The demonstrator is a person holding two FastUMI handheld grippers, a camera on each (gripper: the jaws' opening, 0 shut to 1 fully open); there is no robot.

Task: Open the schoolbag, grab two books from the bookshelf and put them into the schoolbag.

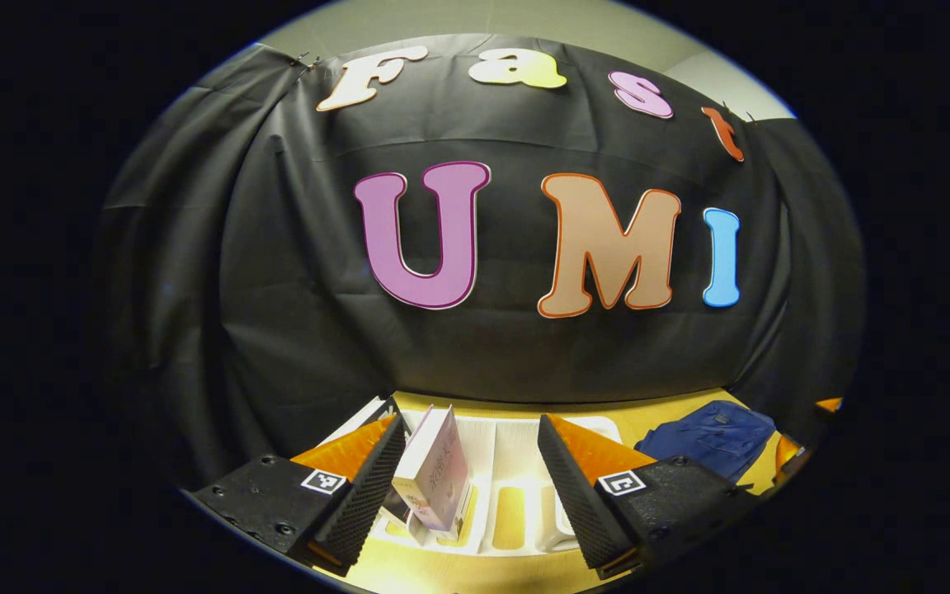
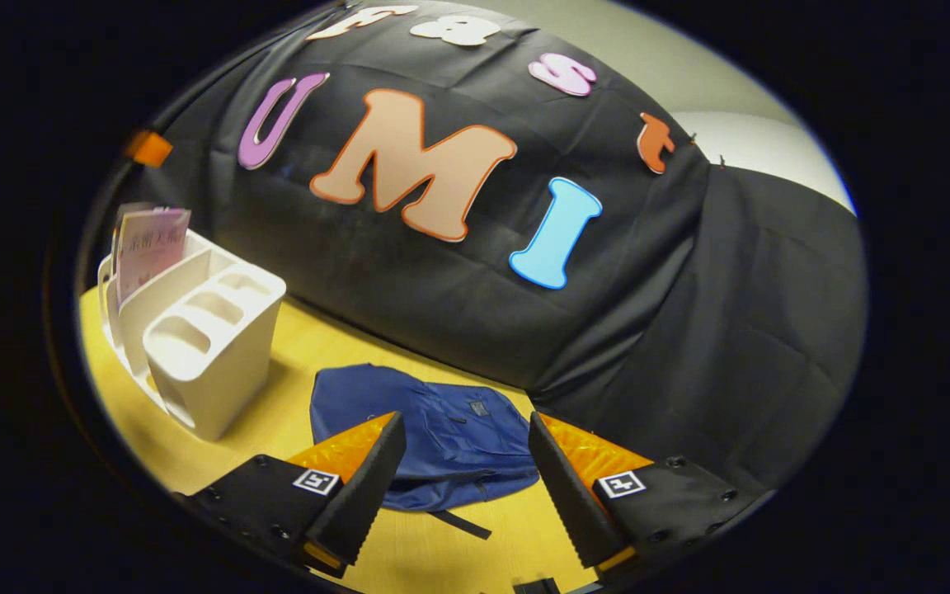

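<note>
You are holding both grippers open: left gripper (image 1: pixel 472 487) facing the bookshelf (image 1: pixel 516 462), right gripper (image 2: pixel 465 483) over the closed schoolbag (image 2: pixel 434 429); open it first.

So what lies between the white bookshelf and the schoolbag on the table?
In the right gripper view, bare yellow table separates the bookshelf from the schoolbag.

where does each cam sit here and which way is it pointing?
Left gripper view: rides the left gripper, looking forward over the white plastic bookshelf holding a pale pink-covered book; own black-and-orange fingers show, spread open.
Right gripper view: rides the right gripper, looking down at the flat blue fabric schoolbag on the yellow wooden table; own fingers show, open.
Shared: bookshelf, book, schoolbag, table, black cloth wall.
</note>
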